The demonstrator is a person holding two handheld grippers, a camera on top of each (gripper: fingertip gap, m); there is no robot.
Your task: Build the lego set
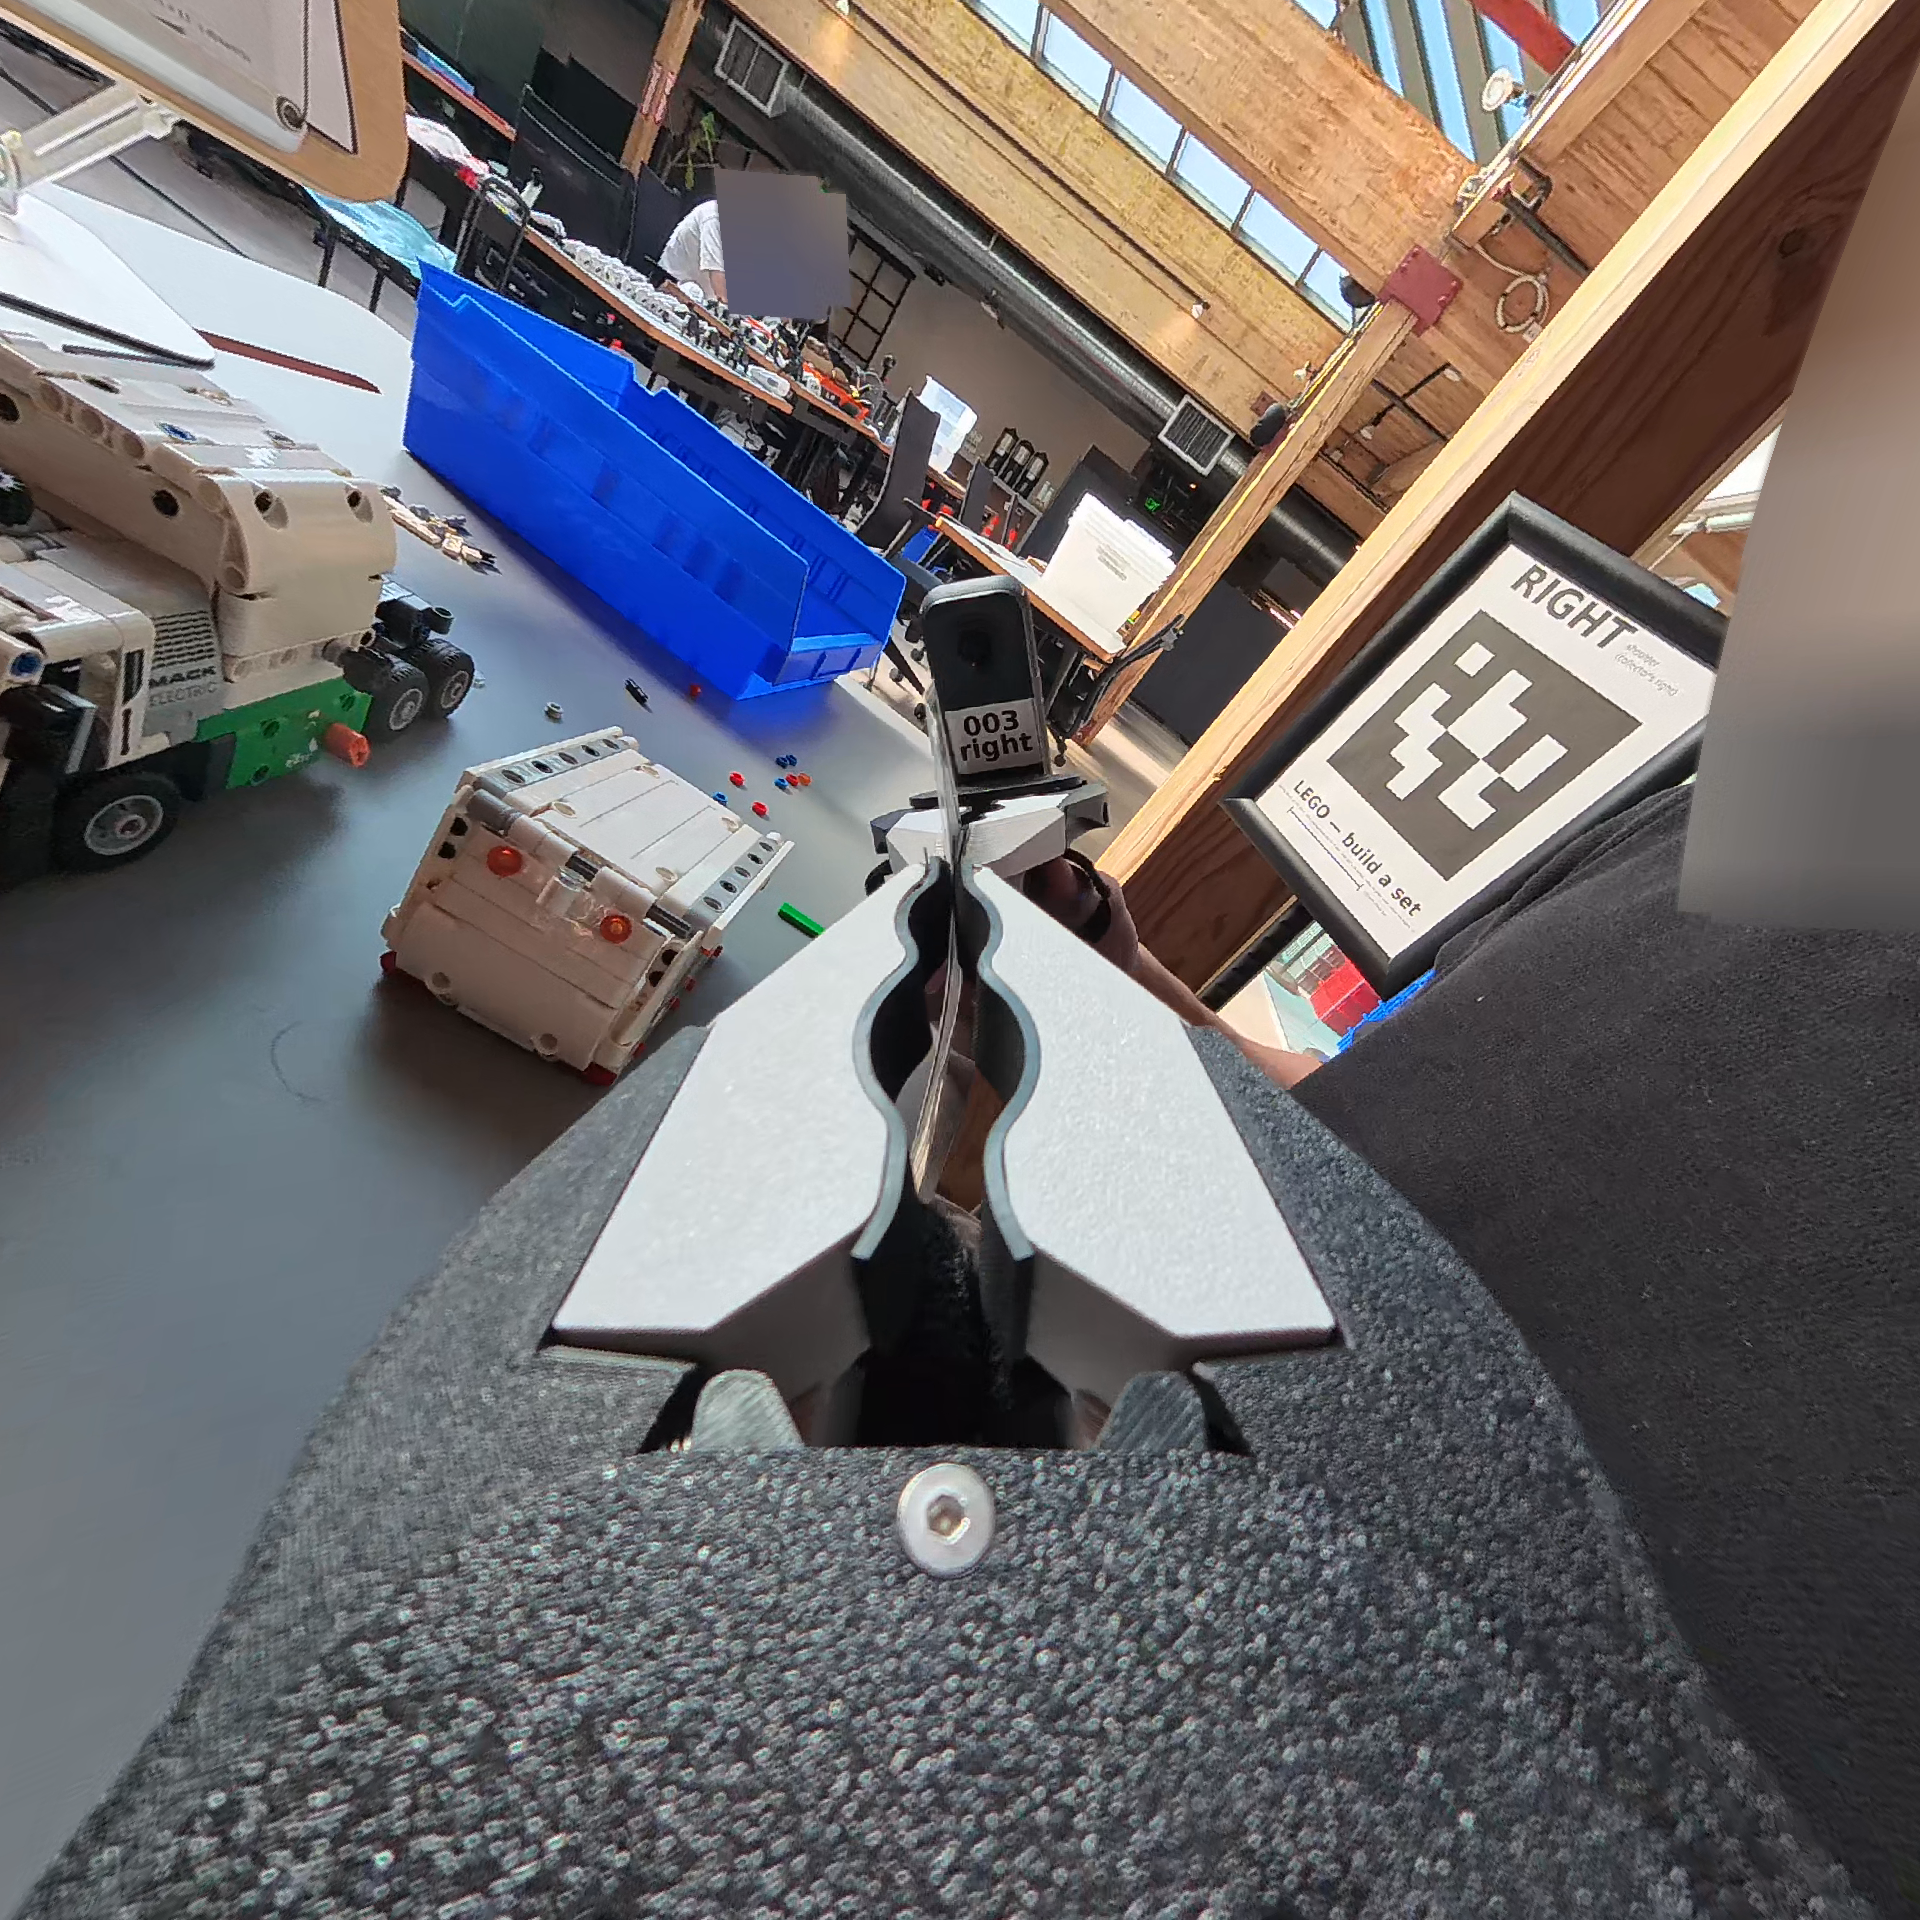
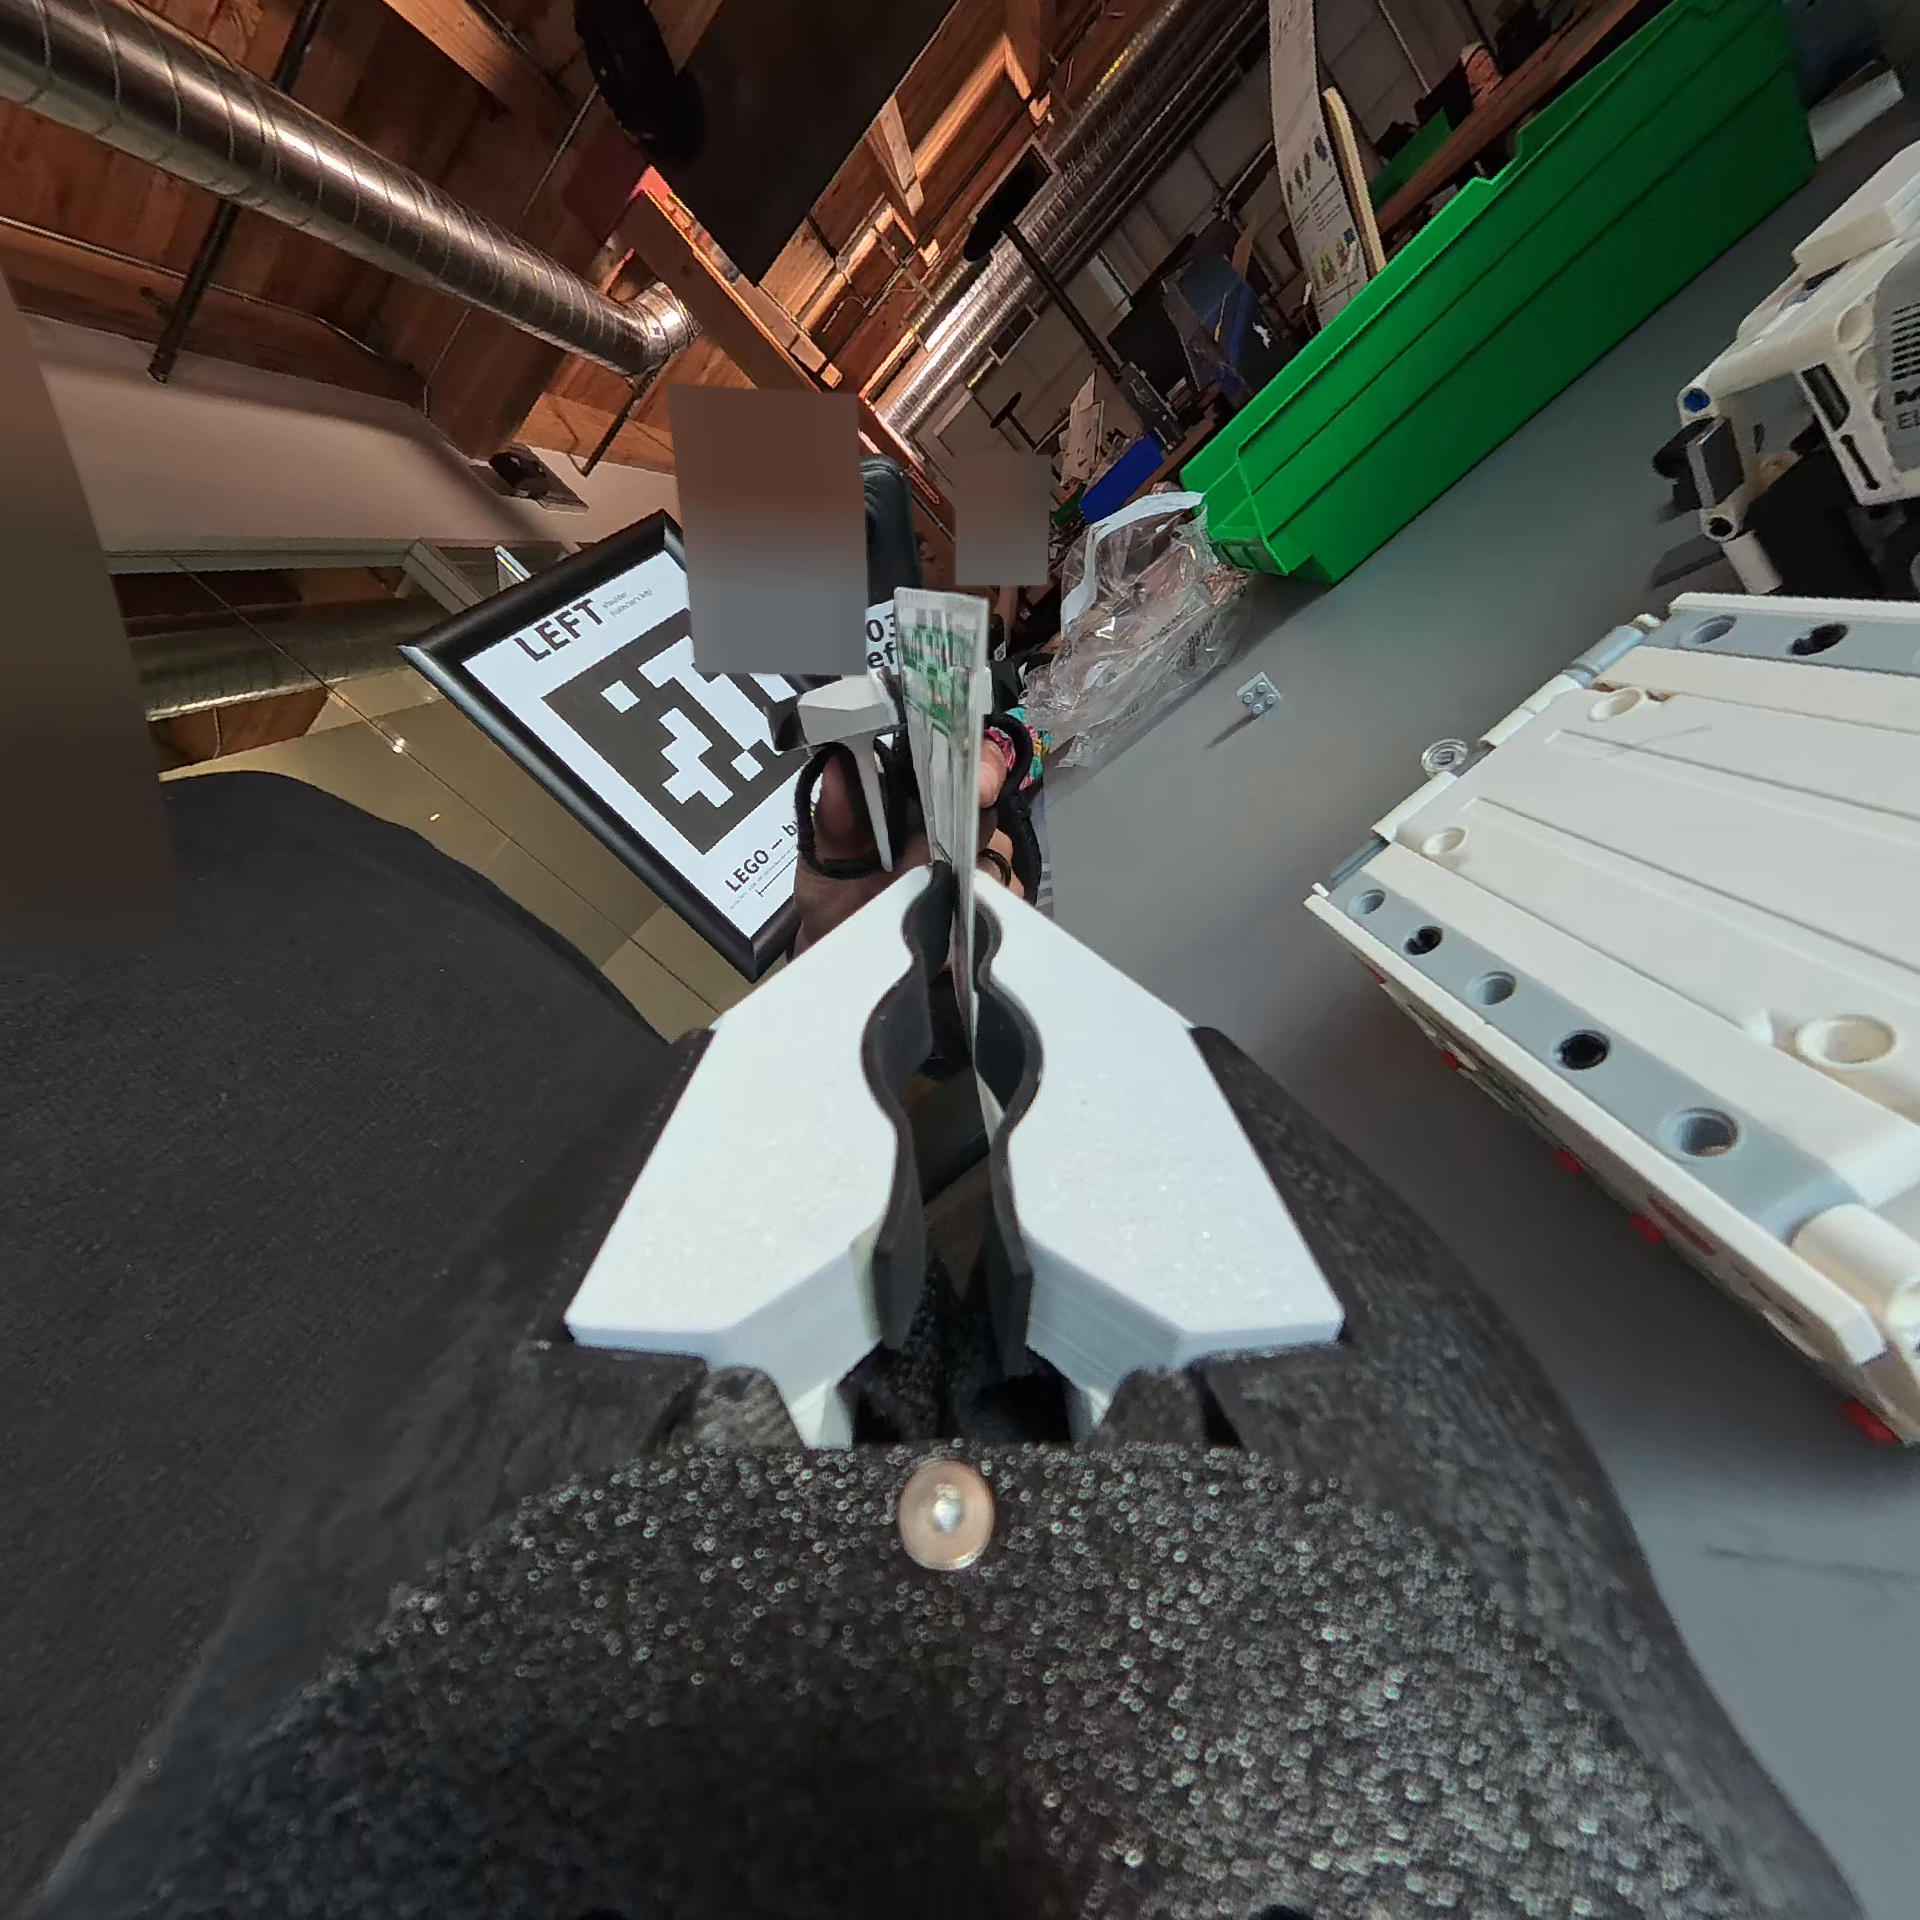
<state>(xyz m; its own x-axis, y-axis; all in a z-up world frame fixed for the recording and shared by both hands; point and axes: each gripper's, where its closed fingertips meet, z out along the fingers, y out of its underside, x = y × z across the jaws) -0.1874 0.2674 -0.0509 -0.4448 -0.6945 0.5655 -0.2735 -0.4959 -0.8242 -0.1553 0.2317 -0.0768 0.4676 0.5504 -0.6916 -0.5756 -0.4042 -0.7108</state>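
Note:
My left gripper (image 1: 951, 868) is shut on a thin sticker sheet (image 1: 940, 1039), seen edge-on between its pads. My right gripper (image 2: 954, 878) is shut on the same sheet (image 2: 940, 686), which shows green print above its fingertips. The two grippers face each other above the table's near edge. The right gripper (image 1: 1013, 831) shows just beyond the left one, and the left gripper (image 2: 847, 717) shows beyond the right one. A white lego box module (image 1: 582, 894) lies on the grey table (image 1: 208, 1039); it also shows at the right of the right wrist view (image 2: 1621, 935). A white and green lego truck (image 1: 156, 582) stands at far left.
A blue bin (image 1: 644, 499) sits behind the module, with small loose pieces (image 1: 774, 779) and a green piece (image 1: 800, 920) nearby. A green bin (image 2: 1507, 312), a clear plastic bag (image 2: 1132, 623) and a small grey plate (image 2: 1259, 694) lie on the table. Framed marker signs (image 1: 1475, 727) (image 2: 644, 727) stand close by. My hands' fingertips stand some 6 cm from each other.

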